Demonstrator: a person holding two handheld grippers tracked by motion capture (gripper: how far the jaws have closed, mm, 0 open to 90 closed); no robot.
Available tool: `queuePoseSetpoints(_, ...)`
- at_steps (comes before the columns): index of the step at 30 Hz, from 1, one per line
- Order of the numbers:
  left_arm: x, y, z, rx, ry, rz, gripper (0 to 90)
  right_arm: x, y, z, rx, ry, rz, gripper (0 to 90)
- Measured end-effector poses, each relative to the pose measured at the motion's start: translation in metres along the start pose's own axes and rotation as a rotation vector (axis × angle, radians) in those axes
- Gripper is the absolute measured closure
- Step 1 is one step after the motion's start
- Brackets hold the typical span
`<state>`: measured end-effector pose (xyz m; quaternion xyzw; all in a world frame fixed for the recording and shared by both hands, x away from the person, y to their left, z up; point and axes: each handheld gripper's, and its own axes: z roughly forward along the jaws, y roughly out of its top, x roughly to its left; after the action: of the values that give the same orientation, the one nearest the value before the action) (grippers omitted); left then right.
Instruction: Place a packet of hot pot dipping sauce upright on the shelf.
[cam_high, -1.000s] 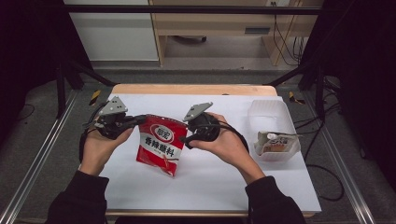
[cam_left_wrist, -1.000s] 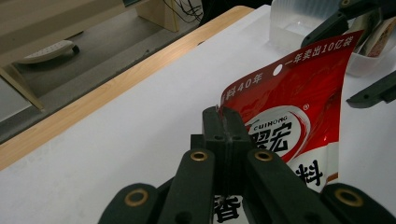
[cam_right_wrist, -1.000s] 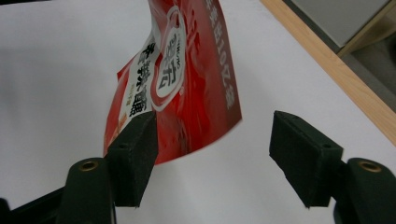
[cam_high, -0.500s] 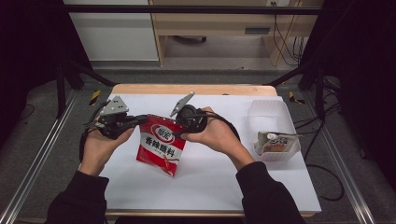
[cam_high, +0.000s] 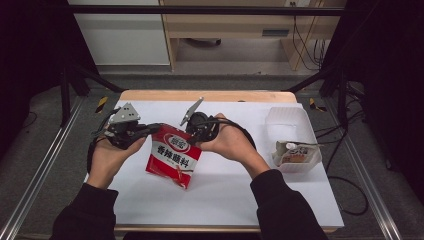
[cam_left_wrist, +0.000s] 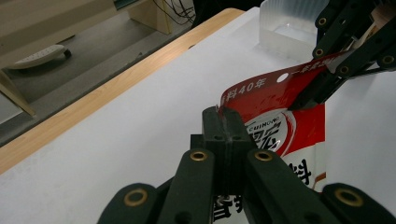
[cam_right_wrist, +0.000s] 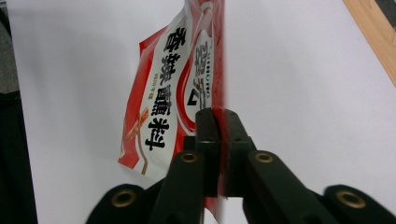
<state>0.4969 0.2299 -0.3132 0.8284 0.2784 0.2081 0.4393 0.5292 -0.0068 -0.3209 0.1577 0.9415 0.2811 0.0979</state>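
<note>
**Both my tongs pinch the top of a red sauce pouch above the bench**

I hold a glossy red and white plastic pouch (cam_high: 172, 157) with black Chinese lettering, hanging in the air over the middle of the white-covered bench (cam_high: 280, 200). My left tongs (cam_high: 150, 129) are clamped on its top left corner. My right tongs (cam_high: 192, 136) have just closed on the top edge beside them, with the pouch pinched between the jaws.

From above, a clear plastic tub (cam_high: 286, 120) stands well off to my right, and just nearer to me a second clear tub (cam_high: 296, 155) holds brownish food and small packets. Nothing lies between them and the pouch.

The left tongs' view shows my right tongs (cam_left_wrist: 303, 100) biting the pouch rim (cam_left_wrist: 261, 88) near a punched hole, and the bench's wooden edge (cam_left_wrist: 116, 84) beyond. The right tongs' view looks along the pouch (cam_right_wrist: 163, 93) edge-on, its printed face turned to the left.
</note>
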Motion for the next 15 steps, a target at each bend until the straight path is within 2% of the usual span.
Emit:
queuePoseSetpoints(3,0.001,-0.003,0.002,-0.001,-0.016,-0.003,90.0,0.0,-0.001,0.0,0.003,0.008,-0.002,89.8)
queuePoseSetpoints(4,0.002,-0.004,0.002,-0.002,-0.006,-0.01,86.4,-0.001,-0.001,0.0,0.006,0.003,-0.004,89.9)
queuePoseSetpoints(6,0.004,-0.008,0.002,-0.013,0.002,-0.03,70.9,-0.001,-0.002,-0.001,0.007,0.0,0.003,90.0)
queuePoseSetpoints(8,0.005,-0.014,-0.001,-0.03,0.03,-0.041,61.6,-0.003,-0.002,-0.002,0.009,0.0,0.002,90.0)
queuePoseSetpoints(10,0.007,-0.021,-0.004,-0.048,0.038,-0.067,49.3,-0.005,-0.004,-0.004,0.006,-0.001,0.013,90.0)
queuePoseSetpoints(13,0.01,-0.036,-0.009,-0.075,0.049,-0.099,37.4,-0.007,-0.005,-0.006,0.002,-0.004,0.026,90.0)
queuePoseSetpoints(15,0.012,-0.046,-0.012,-0.078,0.06,-0.112,33.4,-0.008,-0.006,-0.006,0.013,-0.006,0.024,90.0)
